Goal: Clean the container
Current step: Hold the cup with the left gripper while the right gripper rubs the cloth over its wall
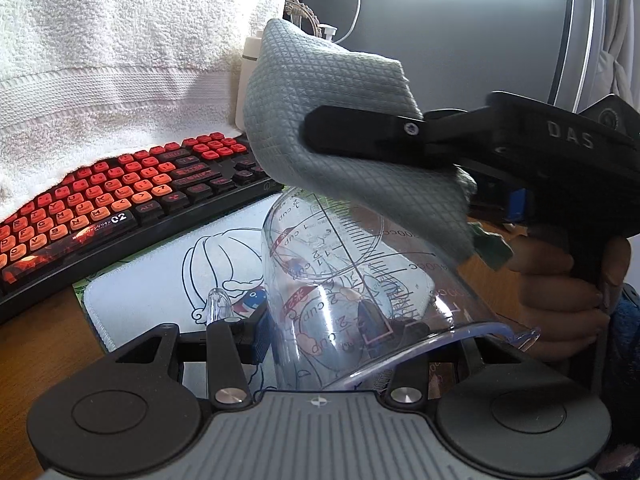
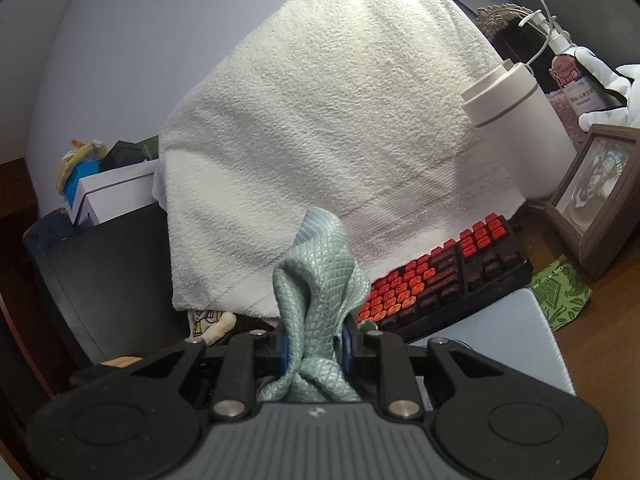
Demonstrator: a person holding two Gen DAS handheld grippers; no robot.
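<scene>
1. Up close in the left wrist view, the left gripper [image 1: 320, 332] grips one clear plastic measuring cup [image 1: 360, 280], its jaws part-closed on the wall near the rim. The cup lies tipped over a white mouse mat [image 1: 160, 280] with a line drawing, its printed scale lines and cup marks facing the camera. How firmly the pads press is hard to judge through the plastic.
2. Above the cup, the right gripper [image 1: 360, 136] is clenched on one grey-green cloth [image 1: 320, 100] with a quilted diamond weave; the cloth's lower fold hangs just over the cup's base end. A hand [image 1: 568, 280] wraps that gripper's handle.
3. One black keyboard [image 1: 120, 208] with red-orange keys sits behind the mat, under a white terry towel [image 1: 120, 40].
4. From the right wrist view, the right gripper [image 2: 314, 344] pinches the same cloth [image 2: 320, 280], bunched upright between nearly closed jaws. Beyond stand the towel [image 2: 320, 120], the keyboard [image 2: 440, 280], one white cylindrical flask [image 2: 516, 120] and one wooden picture frame [image 2: 600, 200].
</scene>
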